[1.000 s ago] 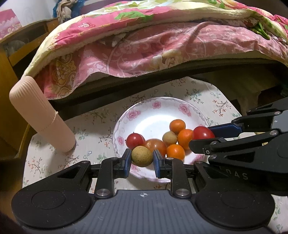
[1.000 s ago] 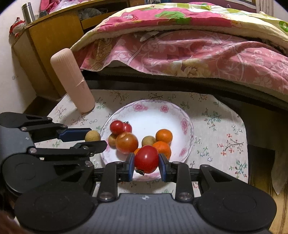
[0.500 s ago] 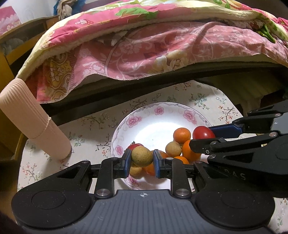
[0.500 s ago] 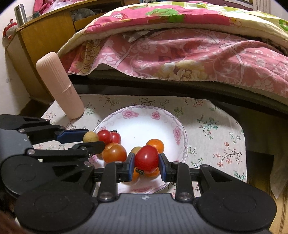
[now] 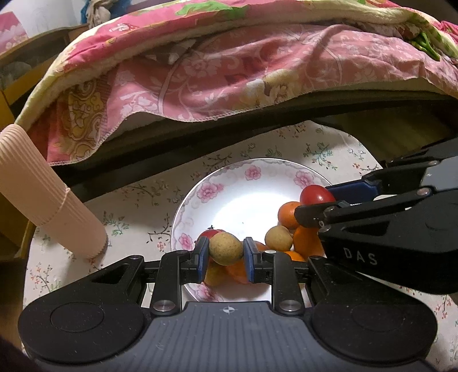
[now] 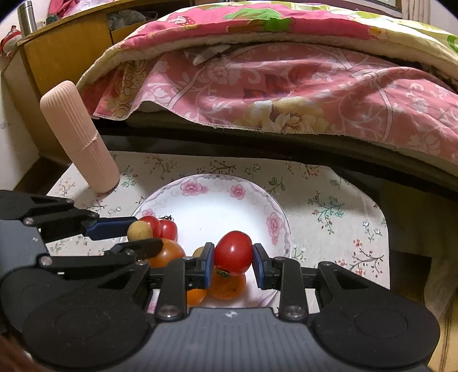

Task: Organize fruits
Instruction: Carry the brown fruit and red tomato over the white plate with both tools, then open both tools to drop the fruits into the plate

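Tan and rough-skinned, a longan (image 5: pixel 225 248) is clamped between the blue pads of the left gripper (image 5: pixel 224 254) above the near rim of the floral plate (image 5: pixel 246 186), while a red tomato (image 6: pixel 233 251) is pinched by the right gripper (image 6: pixel 233 264) over the oranges (image 6: pixel 226 283) heaped on that plate, beside a ribbed pink cylinder (image 6: pixel 77 134)

A bedroom in a home is shown. A bed is seen close behind a low table (image 6: pixel 329 183), its pink floral quilt (image 6: pixel 286 83) draped over the mattress edge. The table is covered with a flower-printed cloth (image 5: pixel 137 211), on which a rose-patterned plate (image 6: pixel 237 191) is set. A wooden cabinet (image 6: pixel 65 54) is placed by the wall, with a steel flask (image 6: pixel 27 17) and folded clothing kept on it.
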Demonstrator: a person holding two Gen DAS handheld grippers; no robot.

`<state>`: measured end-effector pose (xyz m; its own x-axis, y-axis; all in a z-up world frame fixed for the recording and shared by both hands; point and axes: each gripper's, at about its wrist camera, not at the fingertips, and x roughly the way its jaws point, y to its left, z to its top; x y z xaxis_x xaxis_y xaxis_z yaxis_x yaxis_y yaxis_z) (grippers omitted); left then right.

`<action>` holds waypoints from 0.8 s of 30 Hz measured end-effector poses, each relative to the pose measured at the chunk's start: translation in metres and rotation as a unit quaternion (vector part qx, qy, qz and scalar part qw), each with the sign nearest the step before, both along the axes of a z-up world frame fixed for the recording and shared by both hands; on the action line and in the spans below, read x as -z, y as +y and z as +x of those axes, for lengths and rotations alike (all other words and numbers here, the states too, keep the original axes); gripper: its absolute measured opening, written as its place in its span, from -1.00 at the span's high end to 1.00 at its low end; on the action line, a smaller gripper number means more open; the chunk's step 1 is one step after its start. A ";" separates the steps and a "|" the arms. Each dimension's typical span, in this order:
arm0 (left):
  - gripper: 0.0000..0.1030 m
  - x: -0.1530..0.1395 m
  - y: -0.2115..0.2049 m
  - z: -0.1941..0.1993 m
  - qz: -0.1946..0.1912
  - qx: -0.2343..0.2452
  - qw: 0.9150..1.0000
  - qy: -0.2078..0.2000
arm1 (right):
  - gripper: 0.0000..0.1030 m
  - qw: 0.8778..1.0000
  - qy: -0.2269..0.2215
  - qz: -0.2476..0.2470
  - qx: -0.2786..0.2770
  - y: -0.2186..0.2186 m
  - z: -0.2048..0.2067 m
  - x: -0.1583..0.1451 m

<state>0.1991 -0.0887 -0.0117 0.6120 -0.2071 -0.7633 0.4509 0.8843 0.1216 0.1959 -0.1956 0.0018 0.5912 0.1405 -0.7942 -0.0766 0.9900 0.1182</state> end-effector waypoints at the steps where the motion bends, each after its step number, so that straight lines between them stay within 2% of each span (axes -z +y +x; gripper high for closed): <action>1: 0.38 0.000 0.000 0.000 0.000 -0.001 1.000 -0.001 | 0.40 1.000 0.000 0.003 0.000 -0.001 0.001 0.000; 13: 0.35 0.003 -0.001 0.005 0.011 -0.004 1.000 -0.012 | 0.40 1.000 -0.001 0.000 0.001 0.001 0.008 0.003; 19: 0.17 0.005 0.001 0.009 0.014 -0.009 1.000 -0.015 | 0.40 1.000 0.004 -0.001 0.003 0.000 0.012 0.005; 24: 0.13 0.006 0.002 0.011 0.012 -0.011 1.000 -0.012 | 0.39 1.000 0.006 0.003 0.006 -0.001 0.014 0.006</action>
<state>0.2096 -0.0862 -0.0174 0.6341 -0.1753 -0.7531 0.4276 0.8910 0.1525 0.2096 -0.1969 -0.0039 0.5827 0.1389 -0.8008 -0.0632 0.9900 0.1258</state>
